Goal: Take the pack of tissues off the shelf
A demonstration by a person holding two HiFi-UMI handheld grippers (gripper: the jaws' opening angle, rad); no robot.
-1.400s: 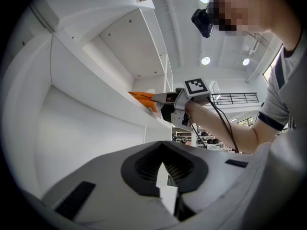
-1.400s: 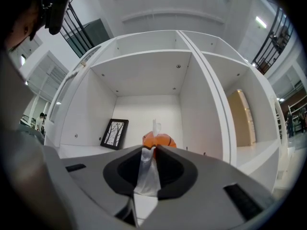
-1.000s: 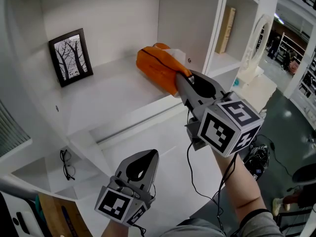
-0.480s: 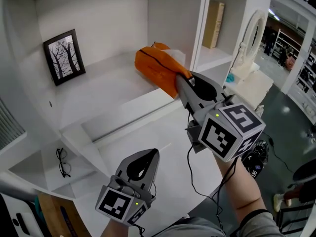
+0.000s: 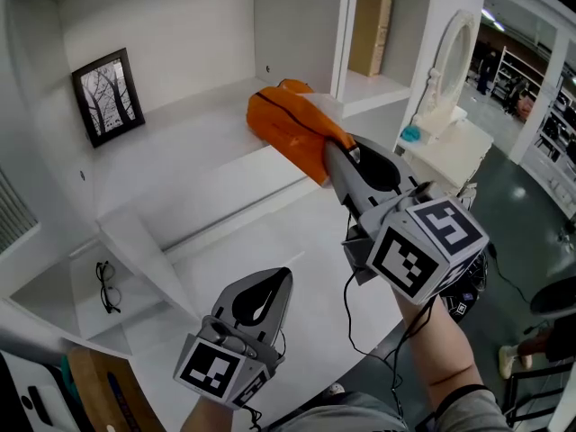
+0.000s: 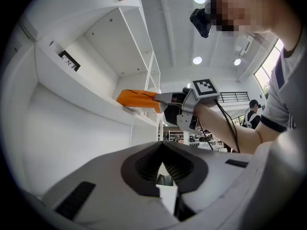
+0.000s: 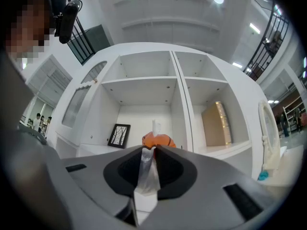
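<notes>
The orange pack of tissues (image 5: pixel 286 131) hangs at the front edge of the white shelf (image 5: pixel 180 165), its far end still over the board. My right gripper (image 5: pixel 331 148) is shut on the near end of the pack, and clear wrapper (image 7: pixel 144 170) is pinched between its jaws, with the orange pack (image 7: pixel 158 140) just past the tips. Lower and to the left in the head view, my left gripper (image 5: pixel 274 275) is shut with nothing in it. From the left gripper view the pack (image 6: pixel 136 99) shows held out from the shelf by the right gripper (image 6: pixel 165 98), beyond my left gripper (image 6: pixel 162 145).
A black-framed tree picture (image 5: pixel 106 97) leans at the back of the same shelf. A tan box (image 5: pixel 371 32) stands in the compartment to the right. Black glasses (image 5: pixel 105 286) lie on a lower ledge at left. A white oval mirror (image 5: pixel 450 61) stands on a side table at right.
The right gripper has drawn the orange pack back from the shelf's inner wall toward the front edge. The left gripper has drifted back along with it, still shut.
</notes>
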